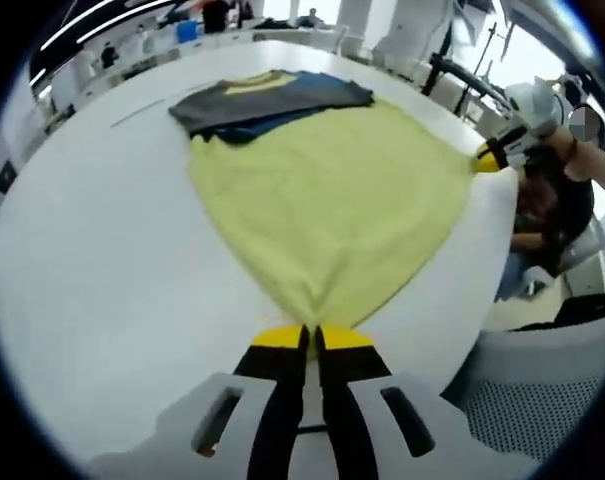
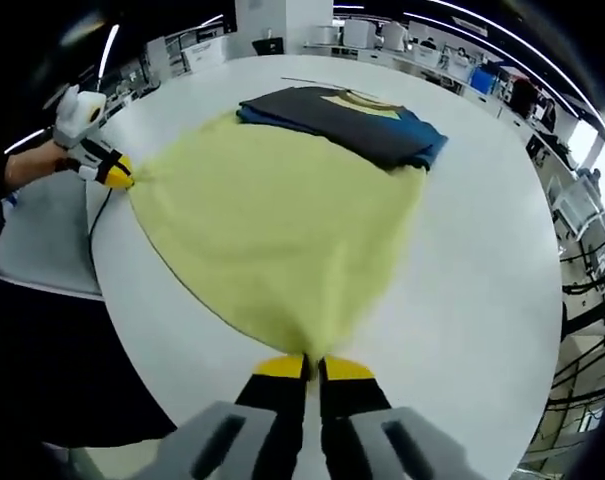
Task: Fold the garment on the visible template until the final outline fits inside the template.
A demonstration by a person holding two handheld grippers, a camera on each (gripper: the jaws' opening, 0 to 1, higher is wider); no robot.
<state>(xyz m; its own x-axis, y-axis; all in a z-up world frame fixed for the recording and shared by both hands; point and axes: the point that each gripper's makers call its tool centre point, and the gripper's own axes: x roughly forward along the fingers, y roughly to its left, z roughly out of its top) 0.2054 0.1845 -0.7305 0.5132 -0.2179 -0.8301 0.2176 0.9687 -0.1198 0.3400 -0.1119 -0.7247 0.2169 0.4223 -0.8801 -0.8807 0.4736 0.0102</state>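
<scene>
Broadly, the white surface (image 1: 92,300) carries everything; the yellow garment (image 1: 332,200) lies spread across it, stretched taut between the two claws, its long axis running from one pinched corner to the other, its far edge reaching the pile ahead; a folded dark grey and blue stack (image 1: 267,100) sits beyond the garment, touching it; the left claw (image 1: 313,338) is closed on one corner; the right claw (image 2: 312,368) is likewise clamped on the other corner.
</scene>
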